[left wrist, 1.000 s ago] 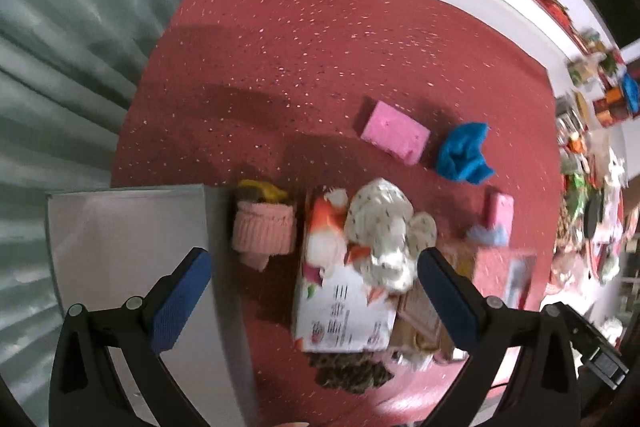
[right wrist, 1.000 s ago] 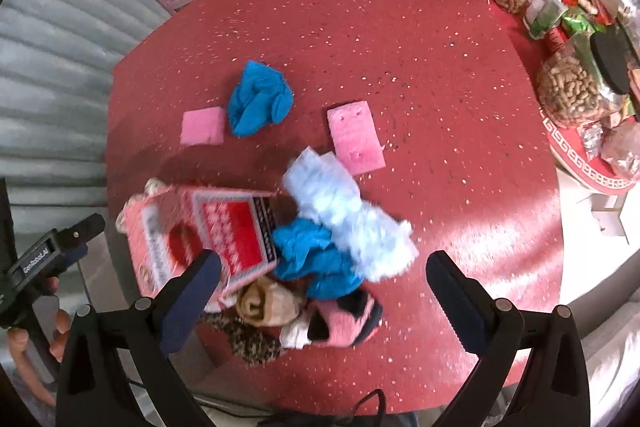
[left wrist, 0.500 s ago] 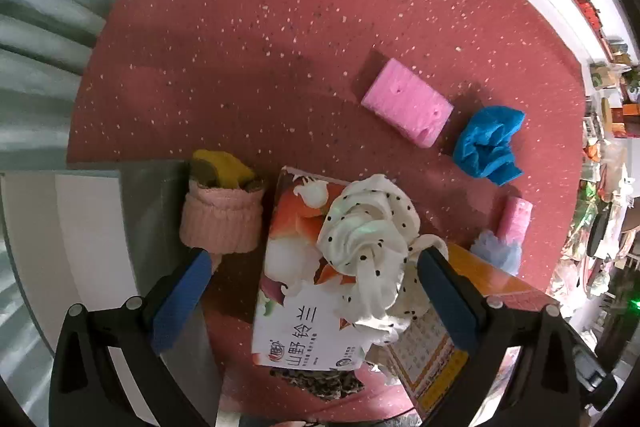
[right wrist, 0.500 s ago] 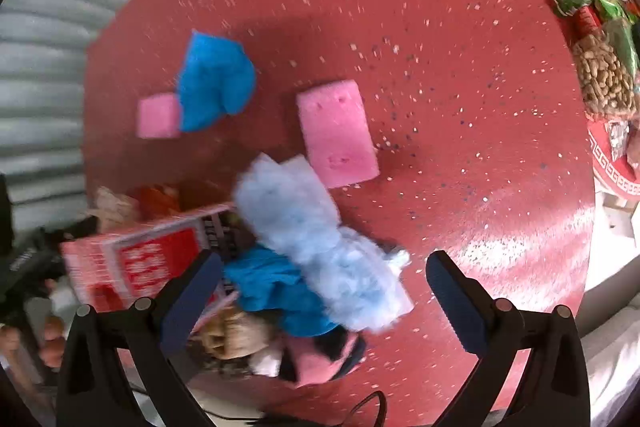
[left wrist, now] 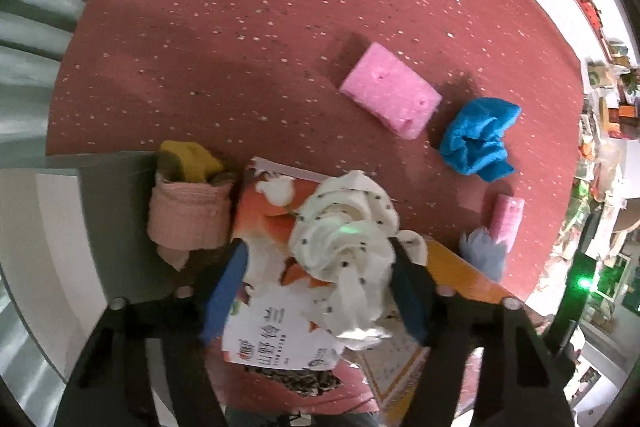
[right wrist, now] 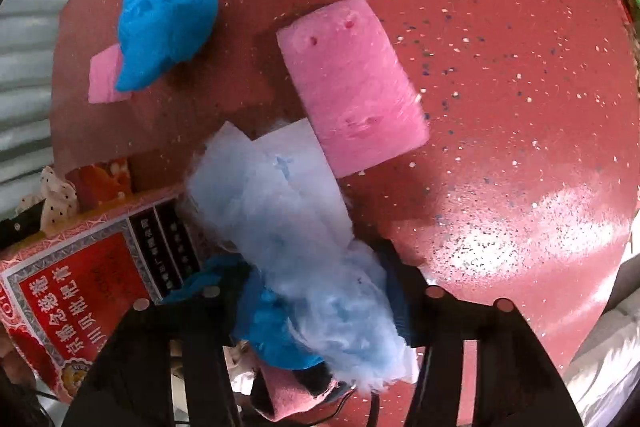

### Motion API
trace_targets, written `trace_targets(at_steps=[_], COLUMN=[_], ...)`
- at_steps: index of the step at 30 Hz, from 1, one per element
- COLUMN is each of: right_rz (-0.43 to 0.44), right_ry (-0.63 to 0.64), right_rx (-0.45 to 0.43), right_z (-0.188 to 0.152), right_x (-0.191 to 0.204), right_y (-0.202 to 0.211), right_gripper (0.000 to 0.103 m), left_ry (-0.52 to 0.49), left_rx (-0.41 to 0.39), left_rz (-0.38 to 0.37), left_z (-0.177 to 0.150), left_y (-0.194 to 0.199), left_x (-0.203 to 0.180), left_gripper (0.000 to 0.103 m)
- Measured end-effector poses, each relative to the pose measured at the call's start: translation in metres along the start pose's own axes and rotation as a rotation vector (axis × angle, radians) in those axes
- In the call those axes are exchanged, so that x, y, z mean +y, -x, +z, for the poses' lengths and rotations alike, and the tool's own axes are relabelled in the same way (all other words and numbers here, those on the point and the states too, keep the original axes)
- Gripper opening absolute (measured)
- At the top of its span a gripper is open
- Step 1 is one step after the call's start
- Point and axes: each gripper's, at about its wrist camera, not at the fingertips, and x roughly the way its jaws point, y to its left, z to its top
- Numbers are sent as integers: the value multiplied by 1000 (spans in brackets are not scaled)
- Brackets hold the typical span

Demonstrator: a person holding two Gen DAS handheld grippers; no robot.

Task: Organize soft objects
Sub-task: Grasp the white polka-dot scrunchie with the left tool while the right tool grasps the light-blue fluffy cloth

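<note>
My left gripper (left wrist: 316,291) is closing around a white dotted cloth (left wrist: 348,239) that lies on a printed box (left wrist: 276,267); its jaws are narrowed beside the cloth. My right gripper (right wrist: 320,291) is shut on a fluffy light blue cloth (right wrist: 288,211) lying over a blue cloth (right wrist: 276,331). A pink sponge (right wrist: 352,79) (left wrist: 390,95), a crumpled blue cloth (right wrist: 164,19) (left wrist: 478,135) and a small pink sponge (right wrist: 105,75) (left wrist: 506,219) lie on the red table (left wrist: 240,7).
A pink knitted holder (left wrist: 188,211) with a yellow sponge (left wrist: 188,157) stands left of the box. A red printed box (right wrist: 80,283) lies at the left in the right wrist view. Cluttered goods line the table's far right edge (left wrist: 600,131).
Both grippers have dropped closer to the pile and narrowed their jaws, the left around the dotted cloth, the right onto the fluffy light blue cloth.
</note>
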Motion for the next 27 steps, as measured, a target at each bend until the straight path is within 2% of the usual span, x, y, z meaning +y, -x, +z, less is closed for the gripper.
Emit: trace_targets(at_steps=[1, 2, 3, 5, 6, 10, 14, 20, 27], right_rz=[9, 16, 19, 35, 46, 95, 155, 208, 226], right_ry=[-5, -6, -6, -9, -12, -35, -47, 13, 65], right_rx=[7, 7, 3, -14, -20, -71, -112, -136, -145], right_z=[-1, -2, -3, -7, -8, -15, -24, -24, -27], right_x=[-1, -2, -3, -7, -9, -18, -19, 7, 20], right_y=[0, 2, 4, 14, 18, 46, 68, 106, 121], right_gripper=[44, 41, 39, 39, 39, 39, 39, 39, 39], left_ry=[-5, -16, -24, -41, -46, -107, -139, -138, -125], left_rx=[4, 6, 5, 8, 7, -42, -84, -140, -178], left_rz=[-6, -12, -14, -33, -42, -22, -20, -18, -18], left_z=[1, 1, 1, 1, 2, -2, -9, -24, -43], left_y=[-1, 0, -1, -1, 2, 11, 25, 50, 66], left_x=[-3, -5, -9, -14, -14, -26, -24, -12, -2], left_gripper=[57, 49, 44, 21, 19, 14, 14, 14, 14])
